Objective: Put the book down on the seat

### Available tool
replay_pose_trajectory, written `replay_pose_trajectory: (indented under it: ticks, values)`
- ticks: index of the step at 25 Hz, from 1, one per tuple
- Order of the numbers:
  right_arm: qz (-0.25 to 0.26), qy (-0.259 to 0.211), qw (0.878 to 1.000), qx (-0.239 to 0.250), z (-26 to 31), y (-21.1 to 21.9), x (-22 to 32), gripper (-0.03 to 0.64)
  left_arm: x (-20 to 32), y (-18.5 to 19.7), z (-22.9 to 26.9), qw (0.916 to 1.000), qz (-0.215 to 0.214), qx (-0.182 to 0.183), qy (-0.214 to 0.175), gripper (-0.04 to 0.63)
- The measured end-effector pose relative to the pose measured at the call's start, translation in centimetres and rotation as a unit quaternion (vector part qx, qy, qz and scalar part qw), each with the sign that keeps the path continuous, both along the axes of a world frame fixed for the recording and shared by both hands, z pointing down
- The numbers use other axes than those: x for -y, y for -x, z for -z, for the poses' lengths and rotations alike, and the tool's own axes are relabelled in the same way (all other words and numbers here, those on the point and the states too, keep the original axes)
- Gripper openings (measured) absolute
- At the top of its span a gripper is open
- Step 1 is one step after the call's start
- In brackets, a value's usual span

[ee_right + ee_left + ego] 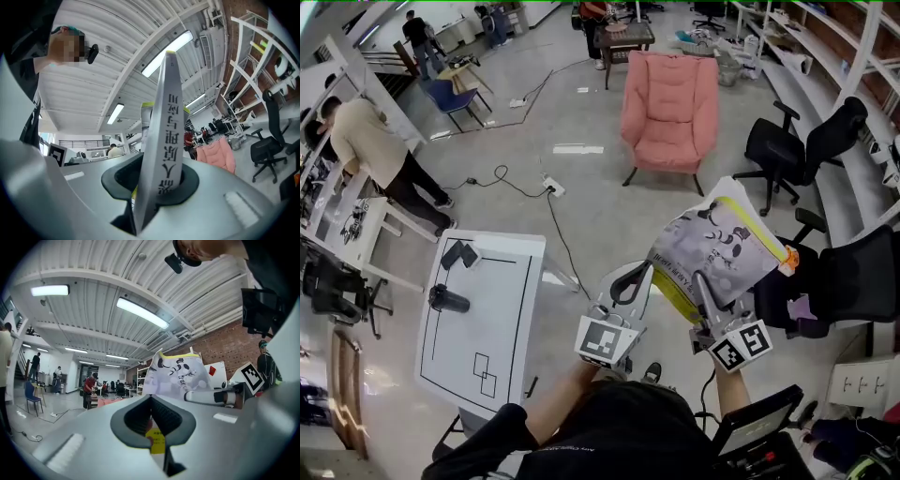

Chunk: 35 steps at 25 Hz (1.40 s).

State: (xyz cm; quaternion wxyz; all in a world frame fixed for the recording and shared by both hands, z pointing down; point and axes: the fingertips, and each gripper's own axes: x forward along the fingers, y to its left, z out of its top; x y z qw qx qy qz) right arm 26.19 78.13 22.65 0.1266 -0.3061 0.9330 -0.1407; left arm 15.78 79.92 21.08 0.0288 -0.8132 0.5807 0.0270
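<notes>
The book (722, 248) is off any seat, held up in the air at the near right by the right hand-held gripper (705, 298), whose jaws are clamped on its lower edge; the right gripper view shows the printed spine (166, 140) standing upright between them. The left hand-held gripper (630, 279) is just left of the book and apart from it. In its own view its jaws are pressed together with nothing between them. The likeliest seat, the pink armchair (670, 103), stands far off across the floor, well apart from the book. The main risk, as I judge it, is the grip: one pair of jaws pinching one edge of a floppy paperback lets the book swing or slide out as it is carried, and the pages could fan open. The other gripper gives no support. A cable (558, 225) trails over the floor between the person and the armchair and could catch a foot. Letting go too early or too high would drop the book on the floor, or let it bounce off the cushion. It could also end up on the wrong chair, as the black office chairs (797, 141) are nearer. By count: one book, two hand-held grippers, one pink armchair, two black office chairs on the right, and one white counter (511, 309) at the near left.
</notes>
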Motion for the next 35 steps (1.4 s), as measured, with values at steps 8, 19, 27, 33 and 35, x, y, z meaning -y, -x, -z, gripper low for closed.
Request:
replay_pose_trajectory:
  ticks: [8,19,27,33,35]
  values:
    - [-0.032,-0.017,0.999,-0.016,2.1,5.7,4.7,0.098,5.2,4.5,1.5,0.999,-0.042,-0.01,-0.011,0.002]
    - [-0.034,-0.026,0.999,-0.023,2.2,8.0,12.2,0.094,13.1,6.8,1.2,0.999,-0.038,-0.008,-0.021,0.002]
    - [-0.023,-0.028,0.999,-0.029,1.2,3.6,20.6,0.094,20.8,2.2,0.5,0.9997,-0.009,0.016,0.015,0.002]
    - [-0.009,-0.016,1.0,-0.017,0.7,2.1,25.2,0.095,24.7,0.2,0.6,0.9995,0.003,0.03,0.006,0.002]
    - [-0.009,-0.011,1.0,-0.017,0.4,2.1,26.3,0.095,25.7,0.2,0.2,0.9994,0.002,0.032,0.011,0.002]
